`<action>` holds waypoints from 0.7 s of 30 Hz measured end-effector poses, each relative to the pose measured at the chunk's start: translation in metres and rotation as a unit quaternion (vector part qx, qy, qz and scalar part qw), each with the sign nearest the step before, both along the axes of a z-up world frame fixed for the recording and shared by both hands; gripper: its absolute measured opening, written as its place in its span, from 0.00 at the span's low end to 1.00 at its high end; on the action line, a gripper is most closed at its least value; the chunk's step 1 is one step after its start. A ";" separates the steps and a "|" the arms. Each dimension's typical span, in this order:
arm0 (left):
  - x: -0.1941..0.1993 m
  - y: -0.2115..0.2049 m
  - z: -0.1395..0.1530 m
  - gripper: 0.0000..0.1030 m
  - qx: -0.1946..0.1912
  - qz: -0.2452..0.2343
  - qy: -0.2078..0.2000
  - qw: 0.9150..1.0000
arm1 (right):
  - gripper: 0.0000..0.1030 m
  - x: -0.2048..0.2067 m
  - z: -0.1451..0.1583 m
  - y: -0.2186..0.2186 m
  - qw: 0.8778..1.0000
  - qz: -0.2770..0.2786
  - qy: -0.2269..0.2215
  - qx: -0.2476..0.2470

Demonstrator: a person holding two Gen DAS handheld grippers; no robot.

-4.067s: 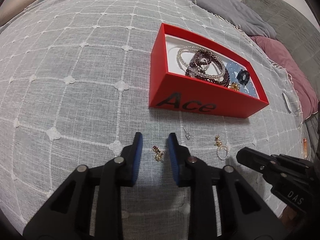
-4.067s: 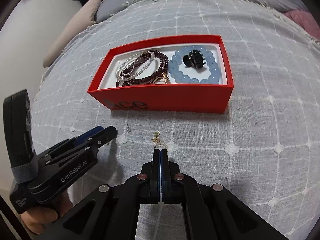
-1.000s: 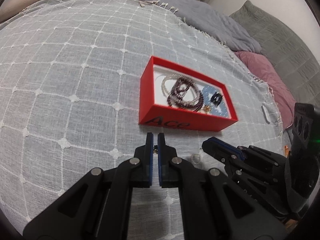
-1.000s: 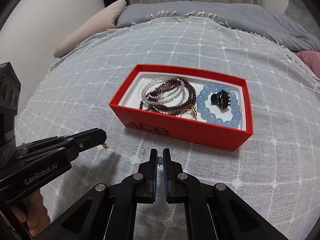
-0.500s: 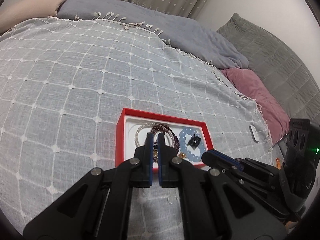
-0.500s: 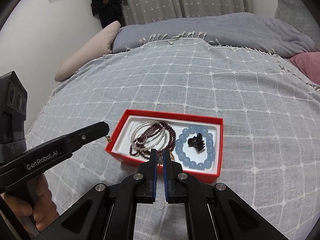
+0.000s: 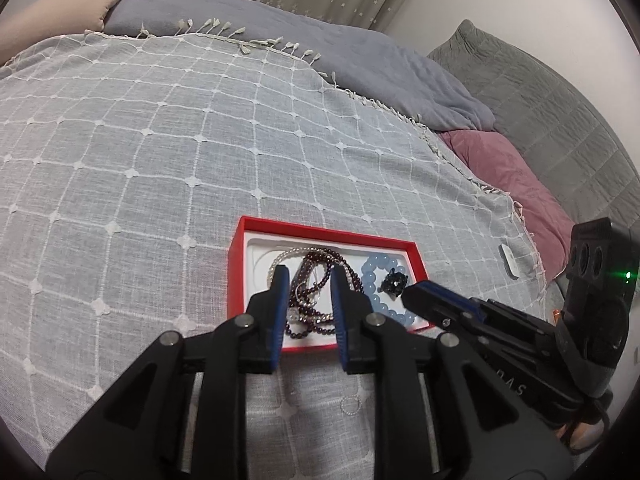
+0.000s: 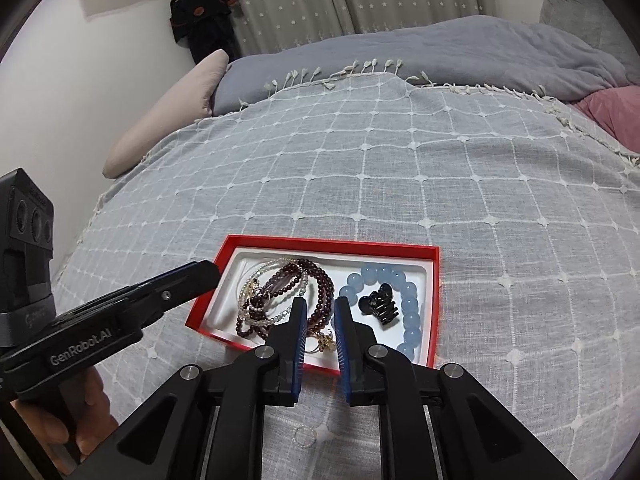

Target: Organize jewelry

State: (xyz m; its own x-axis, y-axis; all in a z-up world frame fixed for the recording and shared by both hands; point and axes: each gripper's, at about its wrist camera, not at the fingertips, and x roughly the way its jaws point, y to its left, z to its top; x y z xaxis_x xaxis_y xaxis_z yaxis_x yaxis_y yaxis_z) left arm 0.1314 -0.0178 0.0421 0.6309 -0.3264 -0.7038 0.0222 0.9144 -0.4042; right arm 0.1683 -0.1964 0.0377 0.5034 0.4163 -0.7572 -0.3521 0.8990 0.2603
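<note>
A red box [image 7: 320, 234] [image 8: 332, 242] lies on the bedspread. It holds dark red and clear bead bracelets [image 7: 316, 270] [image 8: 316, 280], a blue bead bracelet [image 7: 372, 276] [image 8: 408, 308] and a black hair claw [image 7: 394, 282] [image 8: 380, 306]. My left gripper [image 7: 308, 280] [image 8: 208, 270] hangs over the box's left half, jaws opening, nothing pinched between the pads. My right gripper [image 8: 320, 304] [image 7: 416, 292] hangs over the box's near edge, jaws opening too. Small gold earrings [image 8: 324, 340] lie in the box just below it. A small pearl ring [image 7: 351, 405] [image 8: 306, 436] rests on the bedspread in front of the box.
The grey checked bedspread [image 7: 160, 160] covers the bed. A grey blanket [image 8: 460, 48] and a beige pillow [image 8: 168, 120] lie at the far end, a pink pillow [image 7: 504, 176] at the right. A hand [image 8: 60, 432] grips the left tool.
Both grippers rose from the bedspread and came over the red box. Their jaws, shut half a second ago, now stand apart, and no small gold piece shows between the pads.
</note>
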 end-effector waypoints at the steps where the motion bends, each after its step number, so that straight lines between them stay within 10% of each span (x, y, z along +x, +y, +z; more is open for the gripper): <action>1: -0.003 0.000 0.002 0.23 0.004 0.001 -0.001 1.000 | 0.16 -0.002 0.002 -0.001 1.000 0.000 -0.004 0.001; 4: -0.012 0.004 0.005 0.36 0.003 0.007 -0.004 1.000 | 0.29 -0.009 0.008 -0.005 1.000 0.002 -0.015 0.008; 6: -0.021 0.008 0.008 0.40 -0.002 0.014 -0.008 1.000 | 0.81 -0.015 0.012 -0.008 1.000 0.003 -0.020 0.014; 7: -0.023 0.009 0.009 0.41 -0.001 0.016 -0.008 1.000 | 0.87 -0.019 0.015 -0.010 0.999 0.002 -0.031 0.021; 21: -0.057 0.015 -0.021 0.64 -0.003 0.022 0.049 0.999 | 0.94 -0.097 0.018 -0.005 0.993 0.033 -0.091 -0.074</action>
